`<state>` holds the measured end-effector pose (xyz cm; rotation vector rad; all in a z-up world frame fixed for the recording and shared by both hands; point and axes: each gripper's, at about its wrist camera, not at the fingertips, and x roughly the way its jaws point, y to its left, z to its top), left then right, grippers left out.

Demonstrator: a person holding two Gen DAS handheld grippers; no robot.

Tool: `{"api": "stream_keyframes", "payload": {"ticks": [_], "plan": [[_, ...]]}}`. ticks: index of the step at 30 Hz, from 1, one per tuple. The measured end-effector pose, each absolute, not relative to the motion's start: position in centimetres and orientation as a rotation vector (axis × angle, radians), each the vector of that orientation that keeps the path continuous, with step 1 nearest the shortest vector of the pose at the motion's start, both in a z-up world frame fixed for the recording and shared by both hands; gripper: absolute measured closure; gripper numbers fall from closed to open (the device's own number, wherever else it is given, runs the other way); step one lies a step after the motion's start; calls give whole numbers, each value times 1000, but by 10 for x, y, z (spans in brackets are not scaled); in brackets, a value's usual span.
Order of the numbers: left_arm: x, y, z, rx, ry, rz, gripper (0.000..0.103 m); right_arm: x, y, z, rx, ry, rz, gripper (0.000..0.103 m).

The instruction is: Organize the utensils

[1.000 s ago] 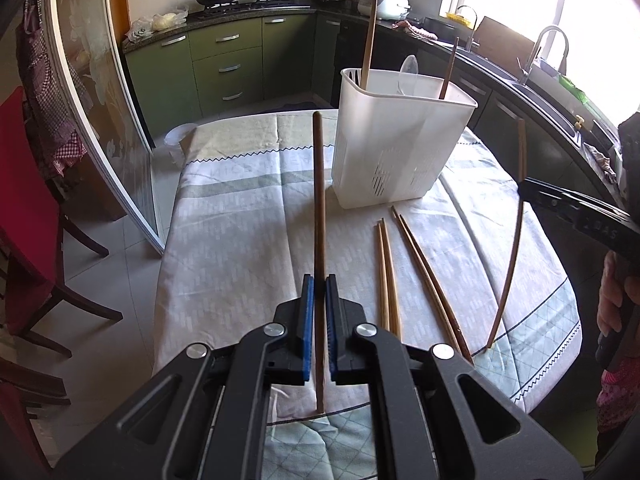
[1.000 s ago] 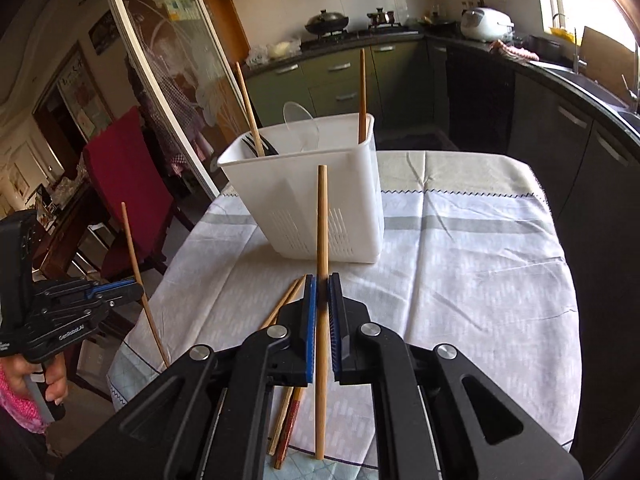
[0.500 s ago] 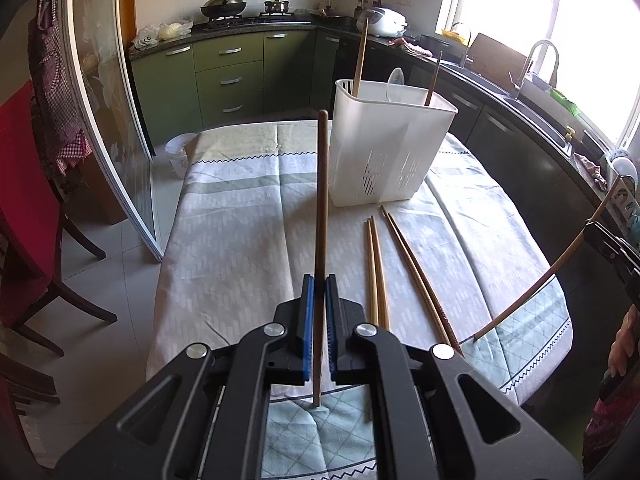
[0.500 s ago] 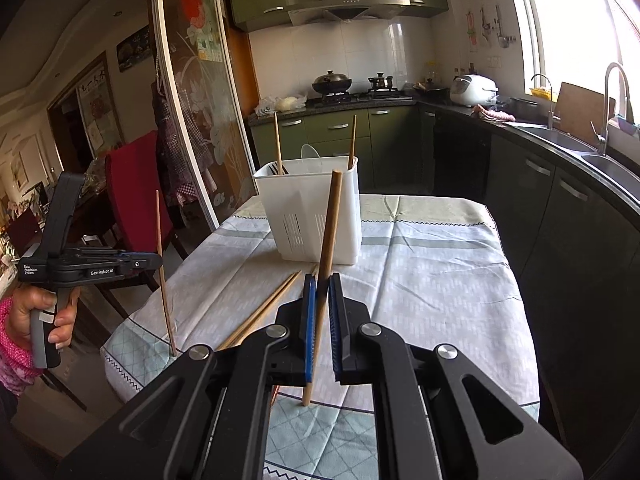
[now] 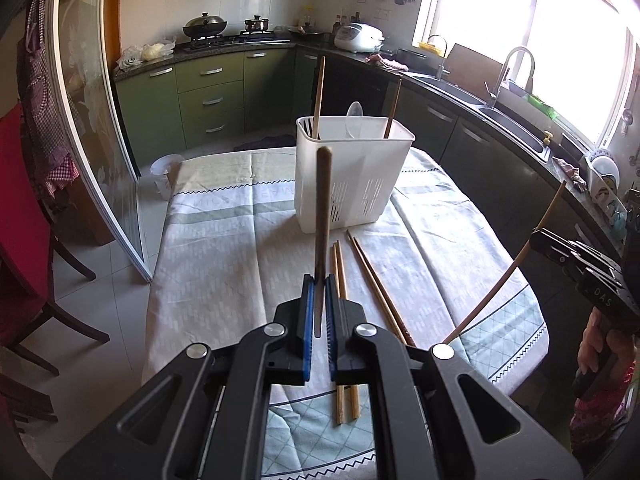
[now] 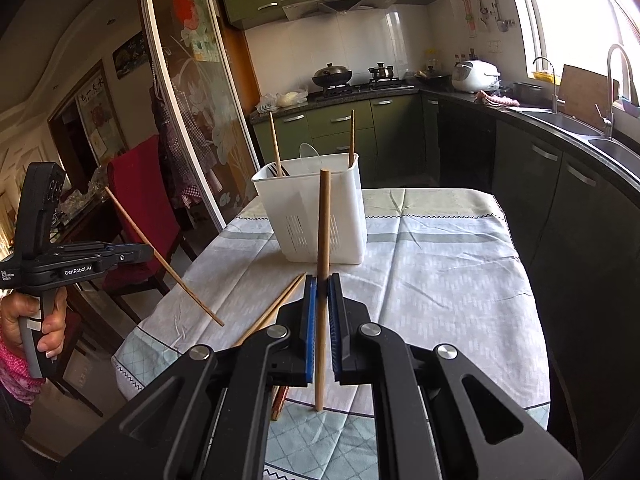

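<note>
Four chopsticks [image 5: 362, 280] on tablecloth [image 5: 224, 264] (patterned), kitchen

Beyond my table's patterned cloth [image 5: 224, 280] I see green drawer cabinets [image 5: 208, 96], a lidded wok [image 5: 205, 24] on the stove, and a white rice cooker [image 5: 358, 37] on the dark counter. A red chair [image 6: 146, 216] stands by the glass sliding door [image 6: 188, 92]. A tall faucet [image 5: 510, 72] bends over the sink beneath the bright window.
</note>
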<state>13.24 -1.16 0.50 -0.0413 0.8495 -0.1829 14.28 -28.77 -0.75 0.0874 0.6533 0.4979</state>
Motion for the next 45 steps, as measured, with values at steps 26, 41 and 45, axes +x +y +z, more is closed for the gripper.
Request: {"api": "stream_keyframes", "payload": {"ticks": [26, 41, 45], "plan": [[243, -32, 153, -35, 567, -189, 97, 270, -276, 164, 218, 393, 504, 96], [318, -37, 34, -50, 865, -159, 97, 369, -235, 64, 132, 628, 433, 96], [320, -37, 16, -43, 934, -150, 97, 376, -225, 43, 101, 696, 436, 95]]}}
